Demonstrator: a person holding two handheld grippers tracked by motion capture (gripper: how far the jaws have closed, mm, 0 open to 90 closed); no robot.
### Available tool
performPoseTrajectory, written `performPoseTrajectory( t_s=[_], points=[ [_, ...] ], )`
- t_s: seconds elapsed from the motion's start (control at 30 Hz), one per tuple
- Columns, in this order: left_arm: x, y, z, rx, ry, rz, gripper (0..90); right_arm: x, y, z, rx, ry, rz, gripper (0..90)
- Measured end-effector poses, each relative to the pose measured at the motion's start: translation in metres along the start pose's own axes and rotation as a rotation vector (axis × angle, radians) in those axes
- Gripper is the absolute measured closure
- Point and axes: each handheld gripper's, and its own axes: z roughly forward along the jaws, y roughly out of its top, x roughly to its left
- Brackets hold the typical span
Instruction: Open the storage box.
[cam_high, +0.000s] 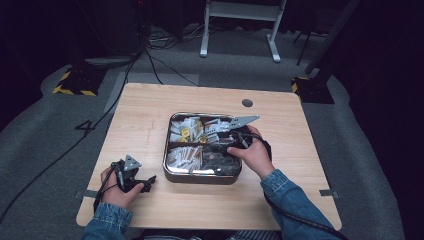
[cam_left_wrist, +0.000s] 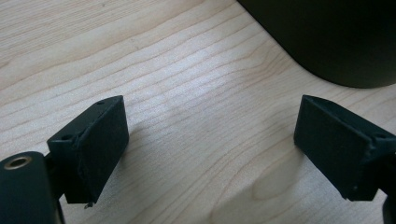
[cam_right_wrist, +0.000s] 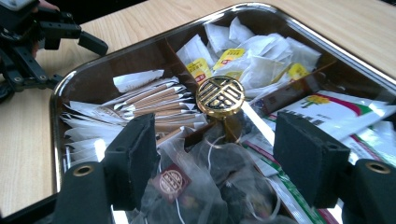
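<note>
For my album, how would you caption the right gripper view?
Open right gripper hovering over mesh tea bags in a divided metal tray.

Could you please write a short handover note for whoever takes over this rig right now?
Left gripper: open, holding nothing, resting on the table left of the tray.
Right gripper: open over the tray's compartment of mesh tea bags, just short of the gold knob at the dividers' centre; nothing gripped.
Other compartments hold stick sachets, white tea bags and printed packets.
Done: nothing lies outside the tray.
Left: probably close on a mesh tea bag and lift it.
</note>
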Motion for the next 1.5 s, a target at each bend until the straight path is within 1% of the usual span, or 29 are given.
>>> performPoseTrajectory(
  t_s=[0.07, 0.2, 0.27, 0.4, 0.47, 0.5, 0.6, 0.63, 0.7, 0.77, 0.83, 0.9, 0.97, 1.5],
  points=[
    [0.000, 0.000, 0.000, -0.001, 0.000, -0.001, 10.5, 0.001, 0.002, 0.010, 0.009, 0.005, -0.011, 32.4],
    [0.000, 0.000, 0.000, 0.000, -0.001, -0.001, 10.5, -0.001, 0.005, 0.021, 0.015, -0.002, -0.024, 35.9],
    [0.000, 0.000, 0.000, 0.000, 0.000, -0.001, 10.5, -0.002, 0.005, 0.024, 0.016, -0.005, -0.024, 36.7],
    [0.000, 0.000, 0.000, -0.001, -0.001, -0.001, 10.5, -0.005, 0.008, 0.034, 0.018, -0.001, -0.014, 41.4],
    [0.000, 0.000, 0.000, -0.001, -0.001, -0.001, 10.5, -0.005, 0.009, 0.038, 0.050, -0.016, -0.032, 42.9],
    [0.000, 0.000, 0.000, -0.001, -0.001, -0.001, 10.5, -0.005, 0.009, 0.038, 0.050, -0.016, -0.032, 42.9],
    [0.000, 0.000, 0.000, 0.000, -0.001, -0.001, 10.5, -0.003, 0.012, 0.043, 0.091, -0.037, -0.054, 44.5],
    [0.000, 0.000, 0.000, 0.000, -0.001, -0.001, 10.5, -0.001, 0.014, 0.046, 0.099, -0.047, -0.070, 44.5],
    [0.000, 0.000, 0.000, 0.000, -0.001, -0.001, 10.5, 0.002, 0.016, 0.050, 0.104, -0.056, -0.107, 43.9],
    [0.000, 0.000, 0.000, 0.000, -0.001, -0.001, 10.5, 0.003, 0.015, 0.053, 0.084, -0.047, -0.108, 44.8],
    [0.000, 0.000, 0.000, 0.000, -0.001, -0.001, 10.5, 0.003, 0.016, 0.054, 0.081, -0.048, -0.103, 48.4],
    [0.000, 0.000, 0.000, 0.000, -0.001, -0.001, 10.5, 0.002, 0.015, 0.053, 0.077, -0.058, -0.095, 54.7],
    [0.000, 0.000, 0.000, 0.000, -0.001, -0.001, 10.5, 0.002, 0.015, 0.053, 0.075, -0.069, -0.084, 57.8],
    [0.000, 0.000, 0.000, 0.000, -0.001, -0.001, 10.5, 0.002, 0.015, 0.053, 0.072, -0.072, -0.078, 58.5]
  ],
)
